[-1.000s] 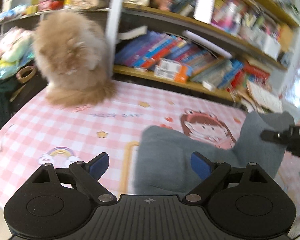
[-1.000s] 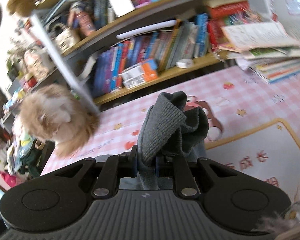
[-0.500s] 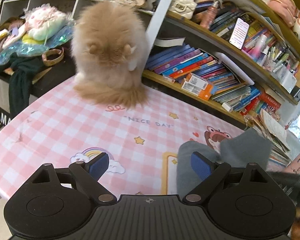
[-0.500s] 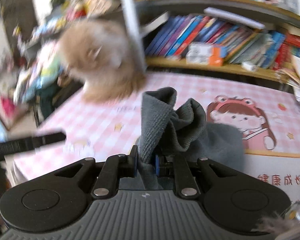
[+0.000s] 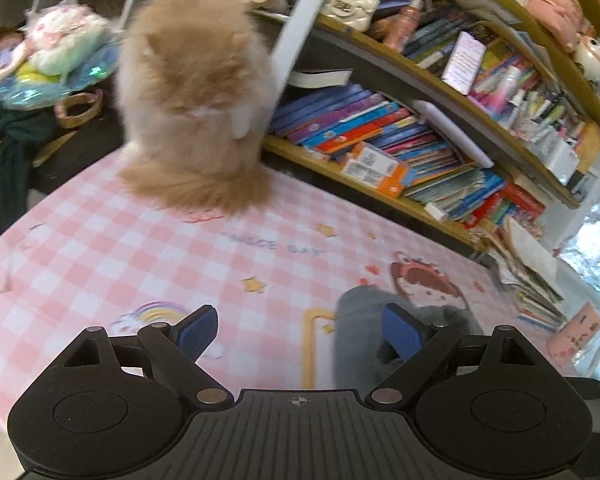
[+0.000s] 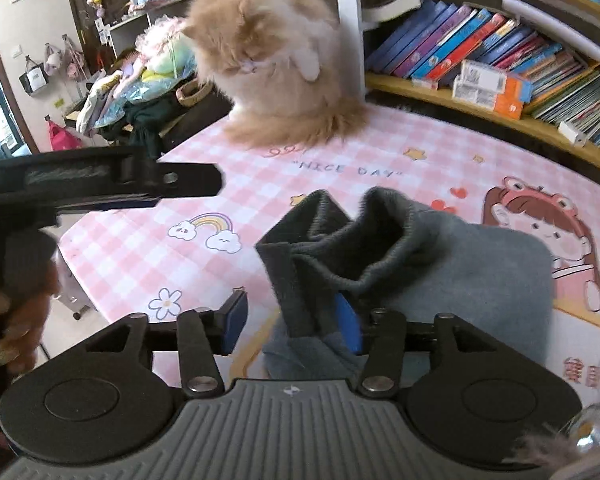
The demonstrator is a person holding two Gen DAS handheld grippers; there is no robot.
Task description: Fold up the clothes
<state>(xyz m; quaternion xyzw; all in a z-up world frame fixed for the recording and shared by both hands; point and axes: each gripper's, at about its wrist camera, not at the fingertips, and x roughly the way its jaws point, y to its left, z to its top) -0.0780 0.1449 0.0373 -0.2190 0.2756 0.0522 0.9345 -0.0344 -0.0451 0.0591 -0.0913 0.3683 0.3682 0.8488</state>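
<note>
Garment [image 6: 472, 268] draped against right fingers [image 6: 348, 322].

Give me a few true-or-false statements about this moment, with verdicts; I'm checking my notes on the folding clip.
1. The right gripper is open. True.
2. The grey garment hangs in the air, clear of the table. False: it lies on the pink checked tablecloth, its ribbed edge bunched up between the right gripper's fingers.
3. A fluffy cat sits at the far end of the table. True.
4. The left gripper is shut on the garment. False: it is open and holds nothing.
5. The cat is lying on the garment. False: it sits apart from it, beyond the words "NICE DAY".
</note>
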